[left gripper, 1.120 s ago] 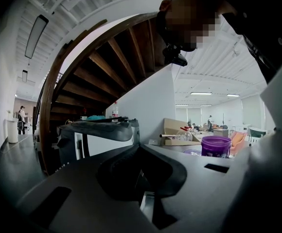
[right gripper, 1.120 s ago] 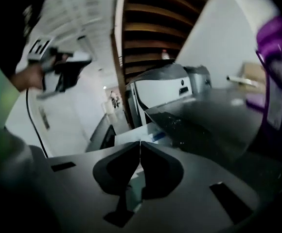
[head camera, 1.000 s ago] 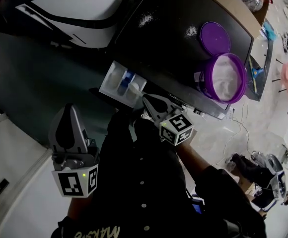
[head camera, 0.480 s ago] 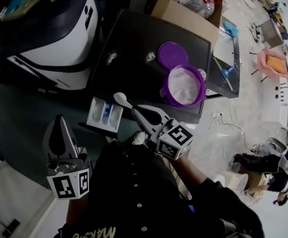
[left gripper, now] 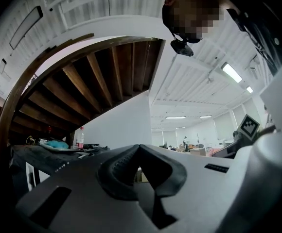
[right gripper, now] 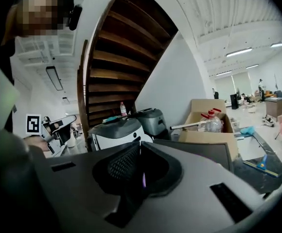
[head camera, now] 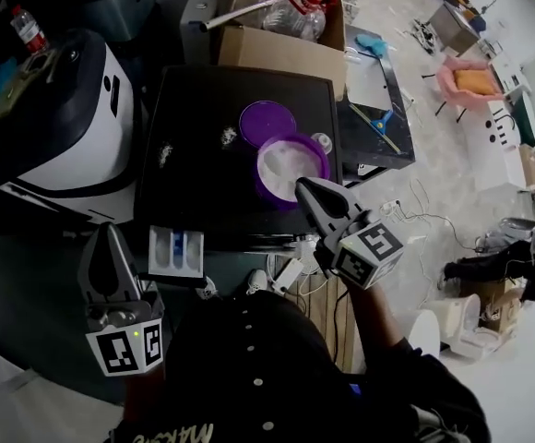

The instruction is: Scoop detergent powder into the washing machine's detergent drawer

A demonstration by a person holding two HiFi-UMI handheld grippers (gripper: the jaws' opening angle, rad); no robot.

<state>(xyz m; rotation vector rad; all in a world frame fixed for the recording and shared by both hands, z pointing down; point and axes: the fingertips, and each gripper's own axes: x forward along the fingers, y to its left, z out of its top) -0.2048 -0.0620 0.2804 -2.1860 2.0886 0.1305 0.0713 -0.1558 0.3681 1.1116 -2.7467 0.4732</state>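
Observation:
The purple tub (head camera: 269, 190) of white powder stands open on the black top (head camera: 194, 109), its purple lid (head camera: 267, 123) beside it. The white detergent drawer (head camera: 176, 252) is pulled out at the top's near edge. My right gripper (head camera: 303, 185) is shut, its tips over the tub's near rim. The scoop's bowl cannot be made out against the powder. In the right gripper view, a thin purple sliver (right gripper: 142, 179) shows between my right gripper's (right gripper: 140, 143) jaws. My left gripper (head camera: 111, 232) hangs left of the drawer, shut and empty, with my left gripper's (left gripper: 139, 147) jaws touching.
Spilled powder patches (head camera: 166, 153) lie on the black top. A white and black machine (head camera: 65, 118) stands to the left. A cardboard box (head camera: 286, 40) with a plastic bottle sits behind the top. Cables (head camera: 291, 270) trail on the floor near the drawer.
My right gripper moved from above the drawer, where a white scoop showed at its tips, to the right over the tub. The left gripper stayed low at the left.

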